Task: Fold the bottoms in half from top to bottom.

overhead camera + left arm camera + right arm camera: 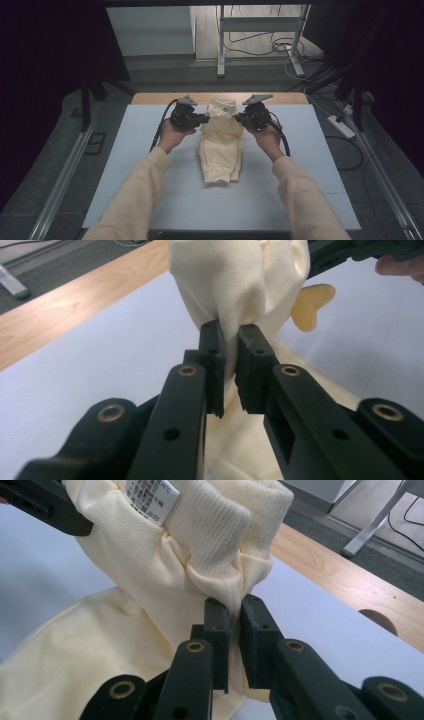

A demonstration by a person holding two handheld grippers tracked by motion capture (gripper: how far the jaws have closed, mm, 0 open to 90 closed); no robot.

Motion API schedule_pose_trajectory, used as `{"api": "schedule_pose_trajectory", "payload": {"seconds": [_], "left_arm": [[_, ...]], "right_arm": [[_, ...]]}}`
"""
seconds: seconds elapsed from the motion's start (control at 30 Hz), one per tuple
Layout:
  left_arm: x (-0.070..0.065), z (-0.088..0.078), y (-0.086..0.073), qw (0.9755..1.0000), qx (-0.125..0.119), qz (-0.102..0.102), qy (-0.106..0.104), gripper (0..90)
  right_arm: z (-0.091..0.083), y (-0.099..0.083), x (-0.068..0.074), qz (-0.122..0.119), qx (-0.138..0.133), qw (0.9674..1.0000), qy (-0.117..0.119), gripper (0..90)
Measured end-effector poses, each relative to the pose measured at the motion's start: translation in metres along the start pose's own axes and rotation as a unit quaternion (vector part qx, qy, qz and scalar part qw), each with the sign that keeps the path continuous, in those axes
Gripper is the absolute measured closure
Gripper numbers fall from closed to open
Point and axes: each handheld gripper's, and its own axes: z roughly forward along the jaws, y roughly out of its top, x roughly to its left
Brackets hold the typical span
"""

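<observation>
Pale yellow garment, folded into a long narrow bundle, near the middle of the white table, cuffed end toward the near edge, ribbed waistband end lifted toward the far edge. White care label sewn inside the raised band; print too small to read. Bare wooden strip along the far edge; beyond it, grey floor, a metal table frame and loose cables. White power strip on the floor past the right edge. Nothing on the table between garment and edges. Lower part of the garment cut off by the jaws in both gripper views; round notch in the wooden edge half hidden. Left gripper at the left side of the raised band, closed tight on a pinch of fabric. Right gripper at the right side, likewise clamped on the band's edge. Both held level, facing each other across the garment, fabric bunched upward between them.
</observation>
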Motion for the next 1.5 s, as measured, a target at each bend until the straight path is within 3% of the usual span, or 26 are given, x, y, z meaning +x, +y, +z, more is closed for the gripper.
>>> {"api": "schedule_pose_trajectory", "payload": {"seconds": [0.73,1.5], "left_arm": [[-0.014,-0.004,-0.026,0.9999,0.001,0.0,-0.016,81.4],[-0.029,0.0,-0.055,0.9995,0.008,0.008,-0.03,80.1]], "right_arm": [[-0.007,-0.022,0.016,0.001,-0.007,0.9996,0.028,82.1],[-0.01,-0.053,0.036,-0.01,-0.008,0.9992,0.039,81.8]]}}
